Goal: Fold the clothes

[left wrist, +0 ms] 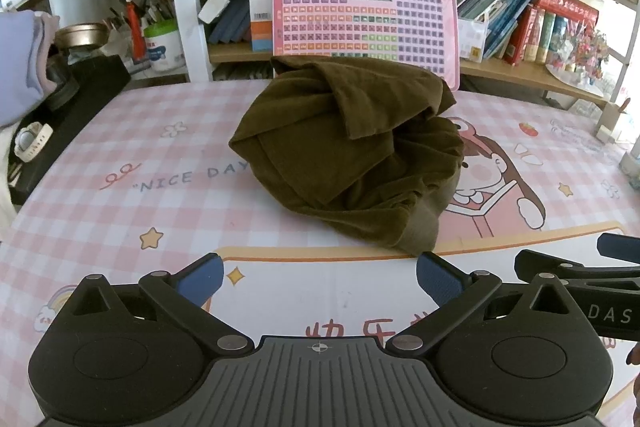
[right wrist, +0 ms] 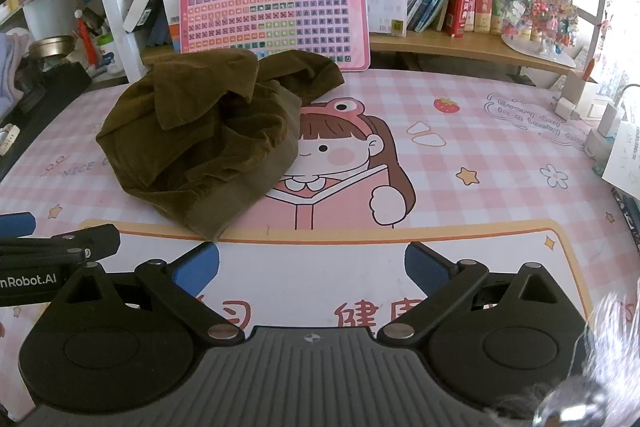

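The desk point(left wrist: 120, 131) carries an olive garment point(left wrist: 344, 151), crumpled in a heap at its middle, well ahead of both tongs; left tongs point(left wrist: 320, 277) and right tongs point(right wrist: 312, 267) gape wide, empty; a blind pinch risks seizing several layers, dragging the heap against the pink board point(left wrist: 364, 23).

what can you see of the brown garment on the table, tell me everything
The brown garment is an olive-brown, corduroy-looking piece, crumpled in an unfolded heap on the pink checked table mat. A flap lies across its top, and a smoother band faces the cameras. It covers part of the mat's cartoon girl, before the pink keyboard board. Neither gripper touches it.
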Demonstrator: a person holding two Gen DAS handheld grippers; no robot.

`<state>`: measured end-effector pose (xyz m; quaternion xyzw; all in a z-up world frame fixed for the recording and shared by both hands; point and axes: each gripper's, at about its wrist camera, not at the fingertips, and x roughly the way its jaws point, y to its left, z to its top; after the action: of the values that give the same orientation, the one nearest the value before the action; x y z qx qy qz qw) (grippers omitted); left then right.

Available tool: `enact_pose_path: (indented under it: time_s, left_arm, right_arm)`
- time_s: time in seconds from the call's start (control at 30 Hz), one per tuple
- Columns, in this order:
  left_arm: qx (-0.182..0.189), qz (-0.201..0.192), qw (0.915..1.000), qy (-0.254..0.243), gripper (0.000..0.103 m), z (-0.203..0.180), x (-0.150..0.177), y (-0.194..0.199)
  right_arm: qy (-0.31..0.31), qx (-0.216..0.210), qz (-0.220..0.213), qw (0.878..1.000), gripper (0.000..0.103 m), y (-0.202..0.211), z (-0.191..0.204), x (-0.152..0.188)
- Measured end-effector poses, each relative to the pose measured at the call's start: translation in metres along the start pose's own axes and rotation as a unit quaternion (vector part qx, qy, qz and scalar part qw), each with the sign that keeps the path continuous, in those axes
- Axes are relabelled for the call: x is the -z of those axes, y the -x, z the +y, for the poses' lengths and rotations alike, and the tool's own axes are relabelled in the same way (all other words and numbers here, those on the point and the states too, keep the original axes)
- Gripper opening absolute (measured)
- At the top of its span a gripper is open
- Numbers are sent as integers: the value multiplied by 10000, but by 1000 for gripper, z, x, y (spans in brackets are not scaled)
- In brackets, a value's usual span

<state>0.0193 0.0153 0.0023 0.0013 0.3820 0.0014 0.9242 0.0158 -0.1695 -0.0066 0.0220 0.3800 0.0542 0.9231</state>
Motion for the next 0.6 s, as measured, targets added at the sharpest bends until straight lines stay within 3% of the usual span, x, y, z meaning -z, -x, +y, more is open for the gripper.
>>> enact_pose_path:
  time_s: [0.6]
  left_arm:
    - [2,27,10000,-1,103,-2,-2,-5]
  right_arm:
    - [13,14,36,10000,100,-3,-2,-2]
